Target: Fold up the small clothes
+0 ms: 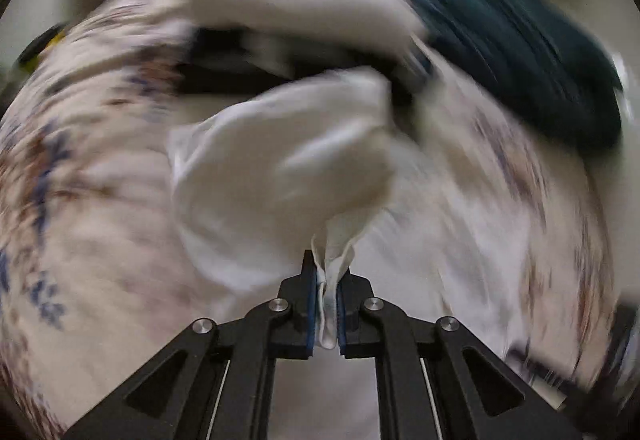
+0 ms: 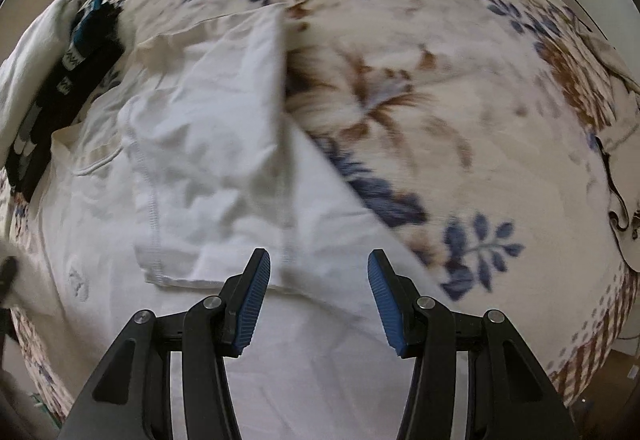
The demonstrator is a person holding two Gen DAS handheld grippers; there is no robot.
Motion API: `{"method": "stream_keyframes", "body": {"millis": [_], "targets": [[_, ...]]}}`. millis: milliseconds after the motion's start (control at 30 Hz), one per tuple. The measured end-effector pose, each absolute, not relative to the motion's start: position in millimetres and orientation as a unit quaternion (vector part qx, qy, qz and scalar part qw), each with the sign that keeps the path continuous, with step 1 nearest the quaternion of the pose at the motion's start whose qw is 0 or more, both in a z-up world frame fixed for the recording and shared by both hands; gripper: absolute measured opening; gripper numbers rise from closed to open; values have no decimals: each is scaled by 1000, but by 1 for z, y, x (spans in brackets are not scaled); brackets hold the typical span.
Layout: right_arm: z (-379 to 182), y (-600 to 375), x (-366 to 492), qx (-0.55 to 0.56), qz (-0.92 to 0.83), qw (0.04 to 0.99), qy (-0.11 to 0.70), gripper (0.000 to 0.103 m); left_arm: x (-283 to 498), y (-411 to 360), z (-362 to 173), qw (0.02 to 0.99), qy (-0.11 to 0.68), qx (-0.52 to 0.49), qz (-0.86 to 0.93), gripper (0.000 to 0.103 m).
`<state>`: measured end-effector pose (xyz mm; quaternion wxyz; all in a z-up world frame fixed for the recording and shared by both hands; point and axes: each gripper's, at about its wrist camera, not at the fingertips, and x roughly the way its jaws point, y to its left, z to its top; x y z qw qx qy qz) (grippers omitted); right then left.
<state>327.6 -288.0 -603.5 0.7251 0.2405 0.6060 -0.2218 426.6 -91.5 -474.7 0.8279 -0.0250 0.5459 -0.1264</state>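
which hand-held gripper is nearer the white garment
Left. The left hand-held gripper is shut on a bunched edge of the white garment; the right hand-held gripper hangs open just above it, not gripping.

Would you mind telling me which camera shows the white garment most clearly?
The right wrist view: the white garment lies spread on the floral bedsheet, seams visible. The left wrist view shows only a blurred bunch of it, pinched in the left gripper.

Floral bedspread point(image 2: 400, 88) (blue and brown blooms) fills the background
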Motion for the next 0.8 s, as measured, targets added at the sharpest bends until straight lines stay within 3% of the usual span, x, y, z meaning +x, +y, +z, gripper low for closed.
{"method": "stream_keyframes", "body": {"millis": [167,200,233,267,300,333,567,767,800], "targets": [[-598,-312,317,247,-223,723,605,54,402,-128,-512,791,592,34,-153,9],[-596,-316,320,247,-220,725,604,54,399,-124,-509,788,596,16,-158,15],[-592,-318,320,248,-216,728,602,54,396,-119,-505,787,597,0,-159,33],[-591,-318,327,249,-209,731,600,54,392,-113,-499,785,599,-15,-156,44],[-588,-318,330,253,-197,734,599,54,391,-110,-494,785,600,-22,-153,73],[-585,-317,335,260,-180,736,599,54,388,-102,-487,786,599,-32,-147,84],[-570,-272,419,293,-4,747,597,55,410,-49,-466,826,563,-24,-26,84],[-619,-213,502,210,78,713,664,55,461,-4,-476,827,557,-51,53,84],[-628,-208,507,200,76,706,675,50,470,-1,-476,829,554,-50,60,84]]}}
